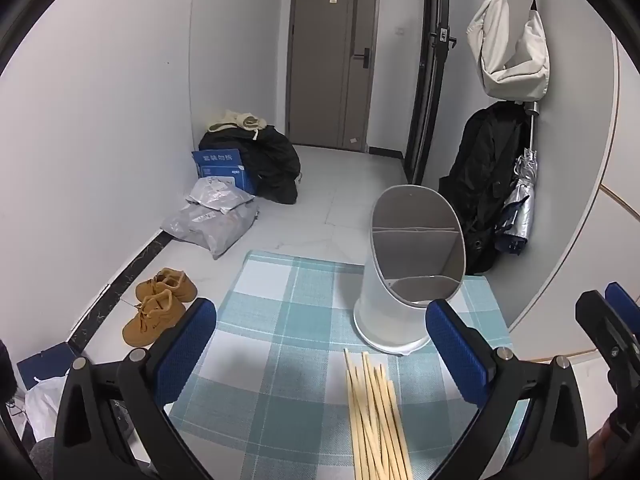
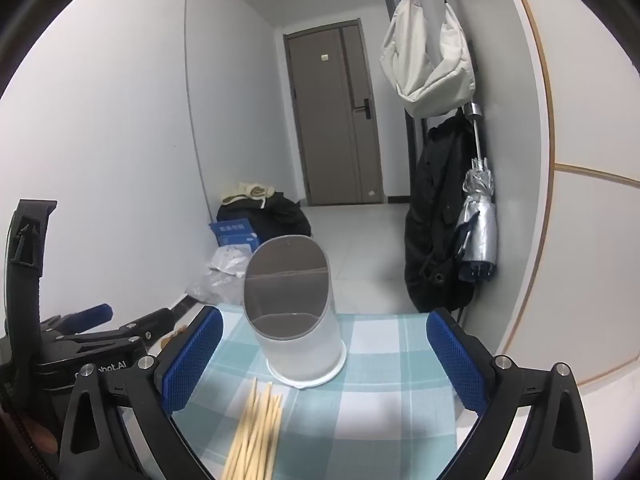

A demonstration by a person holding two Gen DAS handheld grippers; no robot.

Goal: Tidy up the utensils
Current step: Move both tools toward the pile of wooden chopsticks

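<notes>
Several pale wooden chopsticks lie in a loose bundle on the teal checked tablecloth, tips toward a white utensil holder with a slanted grey-lined mouth and inner dividers. My left gripper hangs open above the cloth, the chopsticks lying below and between its blue pads, untouched. In the right wrist view the chopsticks lie low and left, the holder stands just beyond them, and my right gripper is open with nothing in it. The left gripper shows at the left edge.
The table's far edge drops to a tiled floor with brown shoes, grey parcels, a blue box and a black bag. A black coat, a silver umbrella and a white bag hang on the right wall.
</notes>
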